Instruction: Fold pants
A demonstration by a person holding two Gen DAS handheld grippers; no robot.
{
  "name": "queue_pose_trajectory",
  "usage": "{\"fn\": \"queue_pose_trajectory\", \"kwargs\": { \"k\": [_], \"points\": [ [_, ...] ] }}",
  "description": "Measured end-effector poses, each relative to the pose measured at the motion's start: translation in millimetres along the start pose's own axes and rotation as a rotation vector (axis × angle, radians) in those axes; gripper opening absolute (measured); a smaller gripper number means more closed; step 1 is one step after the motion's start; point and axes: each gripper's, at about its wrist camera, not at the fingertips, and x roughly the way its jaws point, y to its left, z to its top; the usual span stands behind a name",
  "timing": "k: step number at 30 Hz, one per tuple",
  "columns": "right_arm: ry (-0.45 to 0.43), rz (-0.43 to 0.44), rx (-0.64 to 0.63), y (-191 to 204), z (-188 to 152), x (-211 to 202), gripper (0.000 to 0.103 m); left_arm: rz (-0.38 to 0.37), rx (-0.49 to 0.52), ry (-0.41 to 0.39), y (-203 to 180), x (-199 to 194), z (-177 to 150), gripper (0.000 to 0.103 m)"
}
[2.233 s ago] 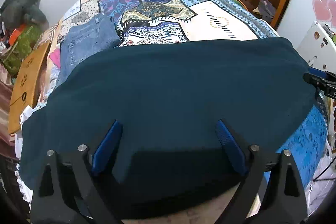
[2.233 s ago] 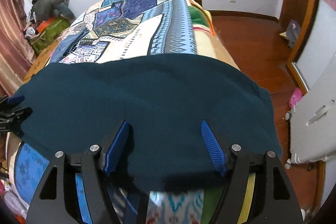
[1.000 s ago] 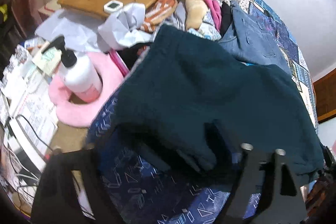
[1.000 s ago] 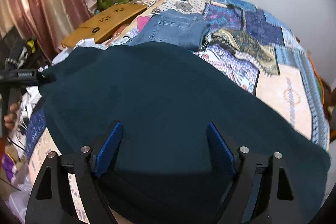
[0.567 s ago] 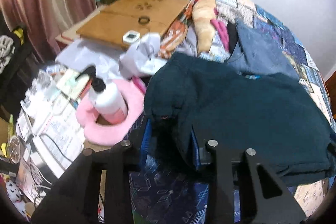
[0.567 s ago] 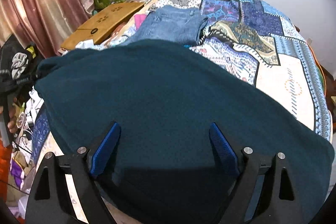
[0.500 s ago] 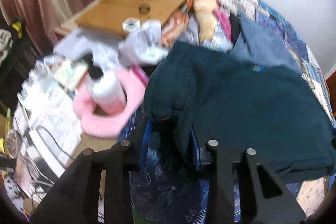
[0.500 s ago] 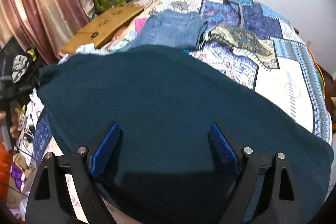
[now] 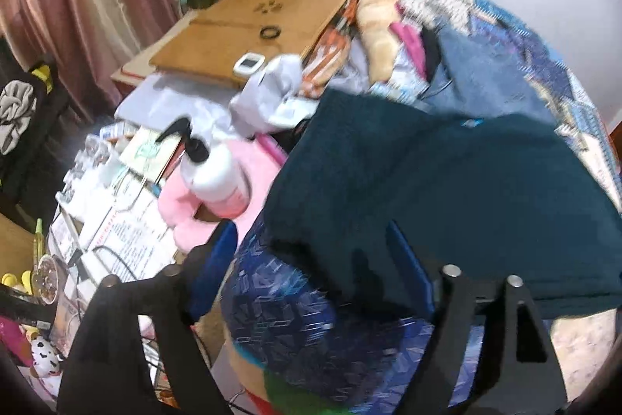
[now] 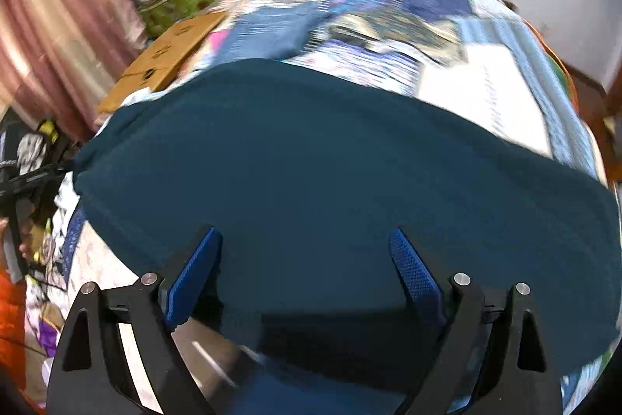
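Left view only: pump bottle [image 9: 217,177] beside bed. Pants [image 10: 330,181] lie crosswise. Left gripper [image 9: 311,259] and right gripper [image 10: 305,259] fingers opening, released.

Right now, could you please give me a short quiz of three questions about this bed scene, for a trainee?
1. True or false: the pants are dark teal.
2. What lies behind the pants on the bed? A) jeans B) a towel C) a hat
3. Fill in: the pump bottle sits on something coloured ____.

Key: 1 true; 2 A; 3 pink.
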Motion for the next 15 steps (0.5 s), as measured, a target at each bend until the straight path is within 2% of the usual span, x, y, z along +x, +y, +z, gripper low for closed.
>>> {"fn": "queue_pose_trajectory", "kwargs": {
  "k": [7, 11, 15],
  "points": [
    [-0.051, -0.17, 0.204, -94.3, -30.9, -43.6, 0.088, -0.09, 0.104, -0.032, -62.5, -25.8, 13.9, 0.087],
    [-0.103, -0.241, 0.312, -136.8, -49.6, -78.7, 0.088, -0.152, 0.19, -0.002, -115.9, -24.0, 13.8, 0.088],
    [-0.135, -0.262, 0.425, -168.7, -66.3, -105.8, 0.088, -0.213, 0.26, 0.052, -168.2, -13.5, 7.0, 0.088]
  ]
}}
